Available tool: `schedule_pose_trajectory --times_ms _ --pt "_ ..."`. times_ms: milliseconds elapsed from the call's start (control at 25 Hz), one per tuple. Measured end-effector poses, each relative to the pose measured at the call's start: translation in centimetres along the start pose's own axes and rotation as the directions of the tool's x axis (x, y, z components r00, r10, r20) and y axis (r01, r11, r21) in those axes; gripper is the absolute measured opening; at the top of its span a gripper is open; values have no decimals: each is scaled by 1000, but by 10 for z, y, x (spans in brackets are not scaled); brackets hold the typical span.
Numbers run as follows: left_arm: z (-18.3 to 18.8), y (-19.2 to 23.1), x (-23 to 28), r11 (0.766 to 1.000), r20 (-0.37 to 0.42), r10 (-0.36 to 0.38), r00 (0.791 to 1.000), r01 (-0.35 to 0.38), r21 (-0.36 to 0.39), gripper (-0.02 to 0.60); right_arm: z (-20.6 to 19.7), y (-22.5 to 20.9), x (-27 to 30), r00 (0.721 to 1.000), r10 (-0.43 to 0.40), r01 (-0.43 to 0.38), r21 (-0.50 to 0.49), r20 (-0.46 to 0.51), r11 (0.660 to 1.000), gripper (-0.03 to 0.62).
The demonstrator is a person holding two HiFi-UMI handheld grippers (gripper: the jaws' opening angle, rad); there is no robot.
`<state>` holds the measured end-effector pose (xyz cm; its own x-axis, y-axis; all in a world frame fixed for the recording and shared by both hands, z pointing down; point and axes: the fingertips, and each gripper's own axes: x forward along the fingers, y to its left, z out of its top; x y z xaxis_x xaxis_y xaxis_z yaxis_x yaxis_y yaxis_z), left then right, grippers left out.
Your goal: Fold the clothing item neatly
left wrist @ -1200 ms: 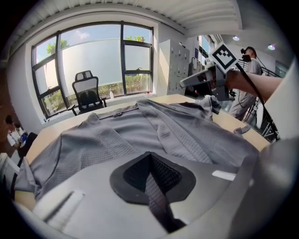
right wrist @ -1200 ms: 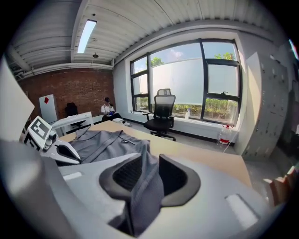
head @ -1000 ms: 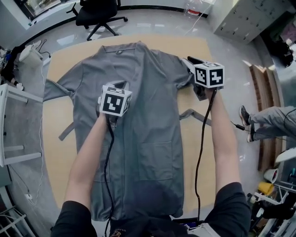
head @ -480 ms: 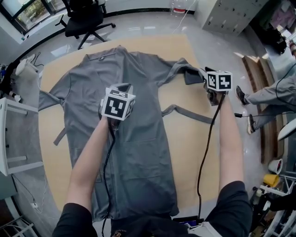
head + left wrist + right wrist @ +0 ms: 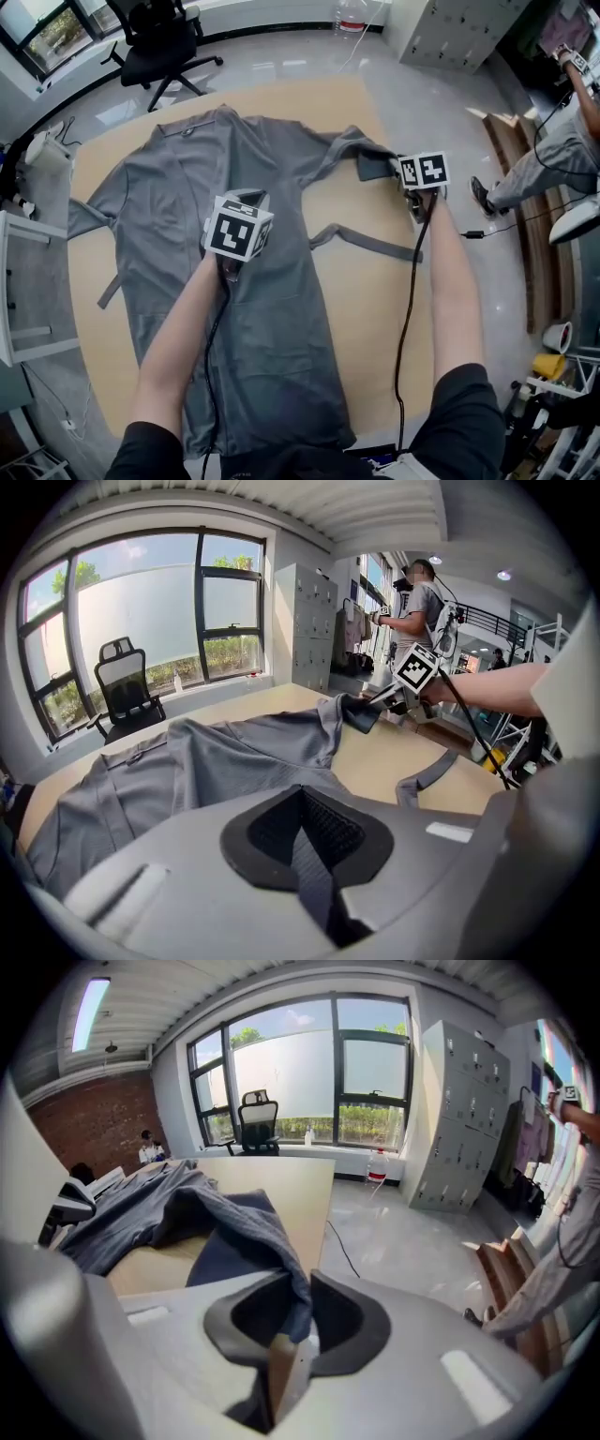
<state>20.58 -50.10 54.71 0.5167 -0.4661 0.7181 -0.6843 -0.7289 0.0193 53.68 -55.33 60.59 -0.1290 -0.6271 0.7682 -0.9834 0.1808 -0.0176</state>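
Fold barely begun. Grey robe (image 5: pixel 187 216) lies spread flat on the tan wood table (image 5: pixel 375 309). R gripper (image 5: pixel 292 1312) pinches the end of one sleeve (image 5: pixel 352 150). L gripper (image 5: pixel 302 827) is squeezed tight w/ nothing in it, over the robe's middle. Sleeves, sides, bottom all left. Cloth looks thin, soft, wrinkly; belt strip (image 5: pixel 366 242) is long, flat.

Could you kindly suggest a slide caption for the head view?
The right gripper pinches the sleeve of the grey garment; shut left gripper sits over its middle.
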Motion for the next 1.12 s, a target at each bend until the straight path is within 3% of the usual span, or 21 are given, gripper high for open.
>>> schedule_pose_trajectory --times_ms 40,80,240,440,640,800,1120 --pt "0 -1 0 1000 1 -4 1000 4 2 8 0 -1 -1 1000 1 -1 -11 -7 1000 27" --pt "1 0 0 1000 2 -4 1000 4 3 8 3 -3 -5 1000 -3 3 -19 3 1000 17" --pt "0 7 -7 1000 12 7 1000 -7 -20 8 44 4 -35 988 -21 27 -41 151 999 15" --pt "4 12 -30 998 49 14 999 -11 -61 8 121 44 -94 936 4 29 -91 352 995 15" --pt "1 41 -66 993 110 55 992 -43 -107 8 173 120 -124 897 87 -15 -167 434 986 15" --pt "-9 70 -99 988 161 76 984 -52 -148 8 195 188 -124 887 135 -38 -222 442 974 15" --pt "-72 149 -157 976 167 123 978 -88 -201 8 222 340 -88 867 241 -127 -274 436 953 15"
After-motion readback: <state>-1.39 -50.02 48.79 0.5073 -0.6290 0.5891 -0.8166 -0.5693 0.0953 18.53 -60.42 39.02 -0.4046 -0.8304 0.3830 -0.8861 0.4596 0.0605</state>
